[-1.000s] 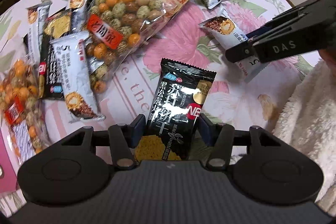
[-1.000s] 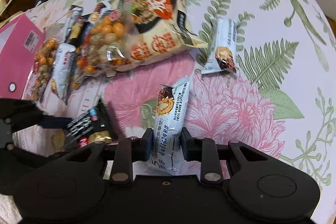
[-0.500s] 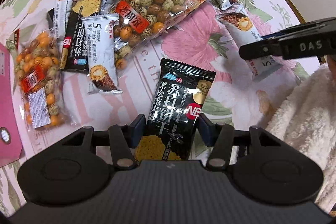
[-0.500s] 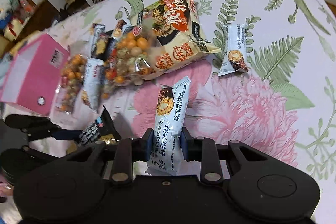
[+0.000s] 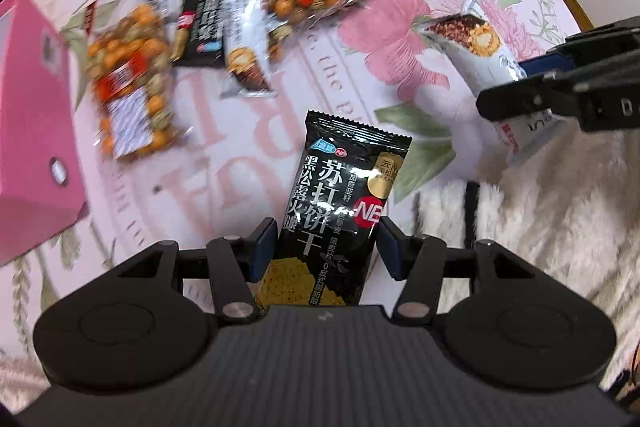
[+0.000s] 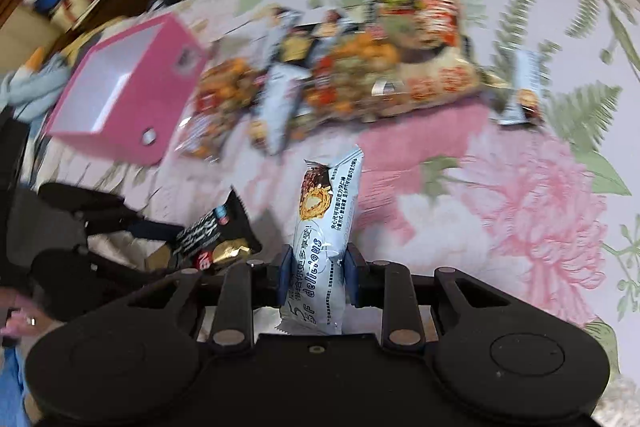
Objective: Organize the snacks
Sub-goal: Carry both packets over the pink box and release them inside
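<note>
My left gripper is shut on a black cracker packet, held up off the flowered tablecloth. That same black cracker packet shows at the lower left of the right wrist view. My right gripper is shut on a pale blue chocolate bar wrapper, also lifted; the same wrapper appears at the right of the left wrist view. A pink box stands open at the left of the table. Loose snacks lie beyond it in a heap.
The heap holds bags of coated nuts, a large printed bag and several slim bars. One more pale bar lies apart at the right. A fluffy white sleeve fills the lower right. Furniture stands past the table's far edge.
Both grippers have risen and pulled back with their packets, so the snack heap looks smaller and farther. The pink box has come into both views at the left.
</note>
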The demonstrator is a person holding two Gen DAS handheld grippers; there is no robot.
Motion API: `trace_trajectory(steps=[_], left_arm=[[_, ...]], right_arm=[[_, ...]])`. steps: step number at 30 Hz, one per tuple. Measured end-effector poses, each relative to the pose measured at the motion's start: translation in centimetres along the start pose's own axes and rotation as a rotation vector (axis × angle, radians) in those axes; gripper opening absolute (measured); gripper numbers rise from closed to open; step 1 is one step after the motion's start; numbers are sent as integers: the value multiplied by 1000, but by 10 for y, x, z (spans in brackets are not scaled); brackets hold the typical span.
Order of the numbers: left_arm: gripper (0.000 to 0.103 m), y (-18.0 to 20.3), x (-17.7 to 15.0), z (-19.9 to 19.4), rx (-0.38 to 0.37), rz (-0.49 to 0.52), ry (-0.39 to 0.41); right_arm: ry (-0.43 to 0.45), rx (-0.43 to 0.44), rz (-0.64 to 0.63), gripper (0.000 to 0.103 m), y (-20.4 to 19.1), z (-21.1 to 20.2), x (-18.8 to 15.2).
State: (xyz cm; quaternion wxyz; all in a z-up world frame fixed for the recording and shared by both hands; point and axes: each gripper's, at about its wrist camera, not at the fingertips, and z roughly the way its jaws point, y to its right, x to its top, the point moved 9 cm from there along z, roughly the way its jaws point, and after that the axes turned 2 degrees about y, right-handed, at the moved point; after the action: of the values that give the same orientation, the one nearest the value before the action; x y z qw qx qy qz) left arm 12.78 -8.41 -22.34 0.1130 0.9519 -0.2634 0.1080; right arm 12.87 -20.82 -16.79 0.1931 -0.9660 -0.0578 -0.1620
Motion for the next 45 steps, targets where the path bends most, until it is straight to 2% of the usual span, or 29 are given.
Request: trace_trajectory(steps=[7,14,25,36,38,41,45], left_arm=[[53,-12,-24,-35,7,12,-5],[53,-29,-28,-80,5,6,60],[53,-103,-20,-146,82,-94,184],[53,-215,1,-169,150,-318,276],[53,-236,8,-162,154,-362,282],[53,-267,15,-145,122,-446,277],[53,-307,21,-116,106,-566,265]], right_arm=[[-36,54,-118,32,-56,-14,-4],[-45,110,-205,32,-105,-30,1],[-39,166,-307,32,-175,-23,43],[-29,214,-333,32,-234,35,109],[-14,194,-344,32,-242,50,124],[3,158,-370,32,-250,77,143],[19,157,-389,32,-261,109,168]])
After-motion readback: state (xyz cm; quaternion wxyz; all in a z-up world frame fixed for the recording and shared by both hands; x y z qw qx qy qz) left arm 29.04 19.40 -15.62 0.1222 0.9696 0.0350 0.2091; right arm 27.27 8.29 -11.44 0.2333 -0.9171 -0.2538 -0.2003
